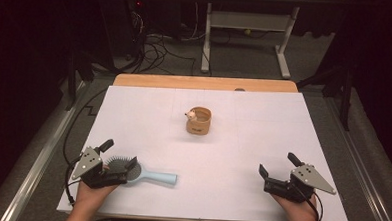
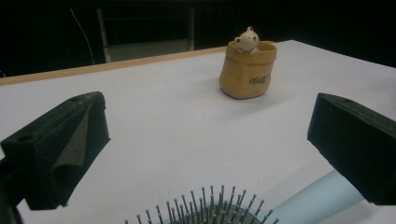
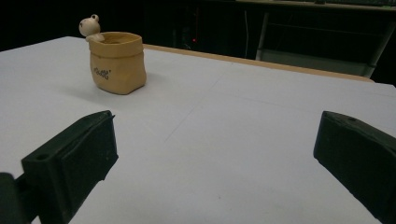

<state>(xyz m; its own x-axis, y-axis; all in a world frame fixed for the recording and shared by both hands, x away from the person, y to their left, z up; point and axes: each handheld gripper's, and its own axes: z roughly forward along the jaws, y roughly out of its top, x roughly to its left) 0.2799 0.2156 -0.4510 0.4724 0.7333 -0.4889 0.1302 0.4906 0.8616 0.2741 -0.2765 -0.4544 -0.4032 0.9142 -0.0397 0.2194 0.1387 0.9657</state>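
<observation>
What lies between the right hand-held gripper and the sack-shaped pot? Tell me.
Nothing: in the high view, bare white table separates the open right hand-held gripper from the sack-shaped pot. The right gripper view shows the same bare stretch.

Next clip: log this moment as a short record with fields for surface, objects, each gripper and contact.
surface: white table
objects: hairbrush with pale blue handle, near left; tan pot with a small animal figure on its rim, centre
left gripper: open, jaws either side of the brush head, bristles up
right gripper: open, nothing between its jaws
contact: cannot tell whether the left gripper touches the brush; pot untouched
</observation>
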